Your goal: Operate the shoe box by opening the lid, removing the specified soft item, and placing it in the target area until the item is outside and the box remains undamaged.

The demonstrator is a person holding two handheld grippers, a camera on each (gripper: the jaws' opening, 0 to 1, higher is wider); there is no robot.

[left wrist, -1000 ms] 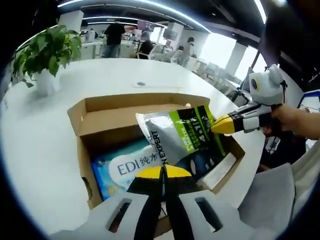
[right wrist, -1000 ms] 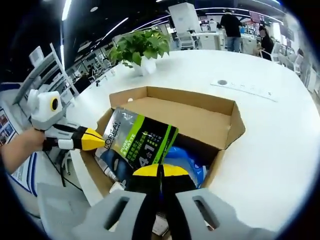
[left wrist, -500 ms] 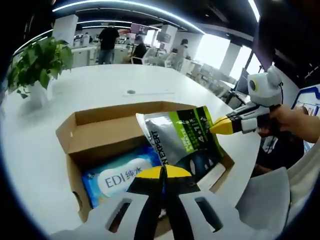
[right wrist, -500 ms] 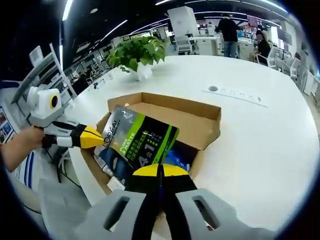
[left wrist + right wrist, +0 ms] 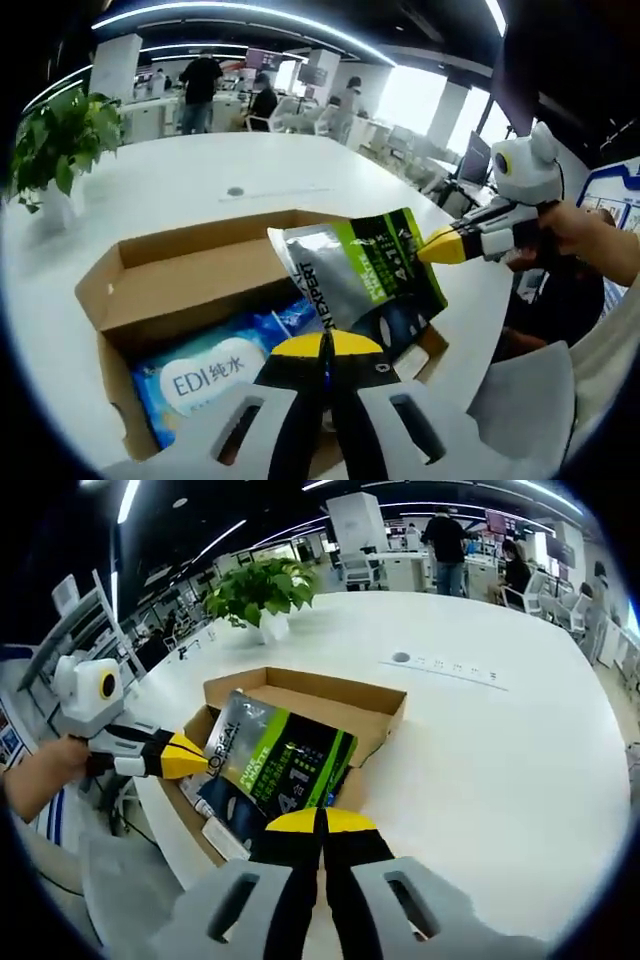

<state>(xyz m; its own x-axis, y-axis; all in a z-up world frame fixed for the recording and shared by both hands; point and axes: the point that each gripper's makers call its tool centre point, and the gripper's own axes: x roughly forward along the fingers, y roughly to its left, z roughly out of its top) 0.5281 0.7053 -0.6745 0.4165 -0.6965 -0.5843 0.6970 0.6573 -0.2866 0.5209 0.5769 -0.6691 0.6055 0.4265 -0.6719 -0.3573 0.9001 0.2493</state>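
Left gripper view: left tool [image 5: 326, 345] clenched on the bottom edge of the pouch [image 5: 355, 272], jaw tips meeting on it. Pouch is silver, green and black, held up above the open cardboard box [image 5: 190, 290]. Readable print: "N EXPERT" running along one side, "4·1" in the green panel; smaller text too fine to read. The right tool [image 5: 440, 245], yellow-tipped, grips the pouch's upper corner, with a hand [image 5: 575, 235] behind it. Inside the box lies a blue wipes pack [image 5: 205, 372] marked "EDI" plus Chinese characters; its lower part is cut off by the tool body. Box sits near the desk [image 5: 200, 185] edge closest to the person. Potted plant [image 5: 55, 140] at the far left of the desk.

Right gripper view: right tool [image 5: 322, 822] pinches the pouch [image 5: 275, 765] edge, shut on it. Print: "L'OREAL", "PURE MATTE", "4·1". Left tool [image 5: 190, 757] holds the opposite corner. Box [image 5: 330, 705] interior mostly hidden by the pouch.
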